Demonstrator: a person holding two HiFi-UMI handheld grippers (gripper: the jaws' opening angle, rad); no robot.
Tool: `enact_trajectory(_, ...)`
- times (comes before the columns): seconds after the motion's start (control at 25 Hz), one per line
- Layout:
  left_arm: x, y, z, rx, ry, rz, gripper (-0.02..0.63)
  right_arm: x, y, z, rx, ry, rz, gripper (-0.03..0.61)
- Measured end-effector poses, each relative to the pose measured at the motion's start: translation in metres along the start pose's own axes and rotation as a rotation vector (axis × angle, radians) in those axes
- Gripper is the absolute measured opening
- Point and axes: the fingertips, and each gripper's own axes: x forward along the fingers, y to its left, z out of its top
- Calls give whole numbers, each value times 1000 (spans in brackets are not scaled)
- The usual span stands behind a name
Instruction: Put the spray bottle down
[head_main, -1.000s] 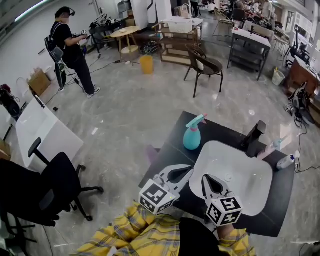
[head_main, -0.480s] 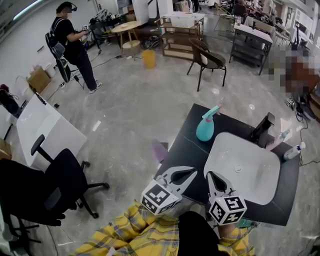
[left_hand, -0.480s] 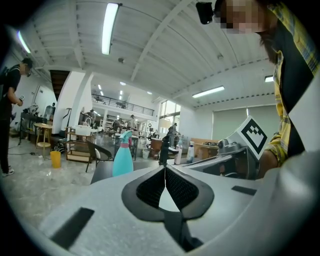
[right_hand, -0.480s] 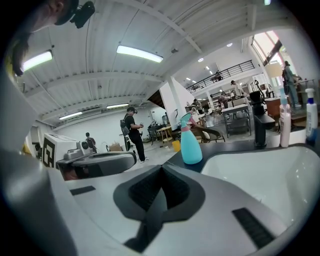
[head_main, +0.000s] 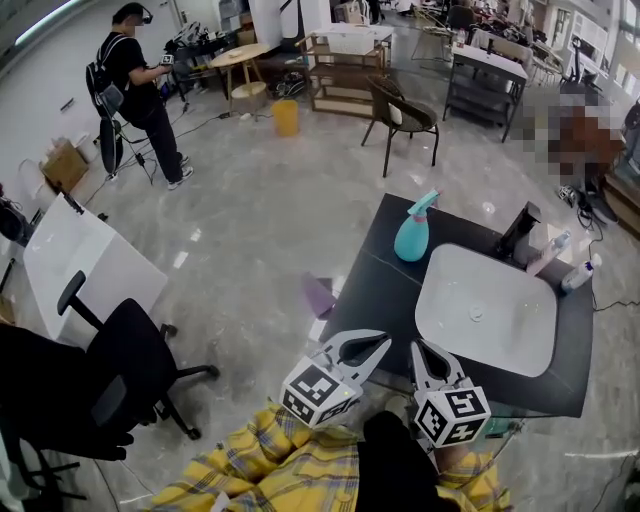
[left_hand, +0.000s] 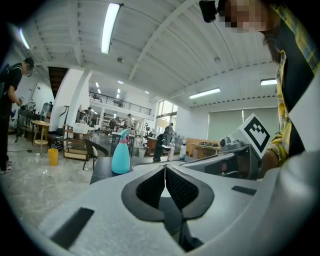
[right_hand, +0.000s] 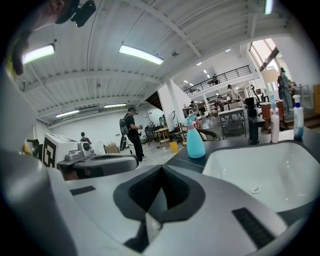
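A teal spray bottle (head_main: 412, 233) with a pink collar stands upright on the dark counter (head_main: 370, 290), beside the far left corner of the white sink basin (head_main: 487, 310). The bottle (left_hand: 120, 153) shows far ahead in the left gripper view, and the bottle (right_hand: 195, 139) also stands ahead in the right gripper view. My left gripper (head_main: 375, 346) is shut and empty at the counter's near edge. My right gripper (head_main: 420, 349) sits next to it, jaws together with nothing between them. Both are well short of the bottle.
A black faucet (head_main: 518, 232) and two small bottles (head_main: 560, 262) stand behind the basin. A black office chair (head_main: 105, 375) and a white table (head_main: 85, 262) are at the left. A purple item (head_main: 318, 296) lies on the floor. A person (head_main: 140, 90) stands at the far left.
Both grippers have drawn back from over the counter and basin to the counter's near edge. The spray bottle stays standing where it was.
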Motion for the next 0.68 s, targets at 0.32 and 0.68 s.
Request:
enact_trajectory(0.32,-35,-20,-11,-11,11,-27,9,-30,27,-16,12,-18,-47,5)
enact_trajectory(0.68,-75,-24,-23,-49,21,-4,9,-49,66,-35,18,-26,-57,5)
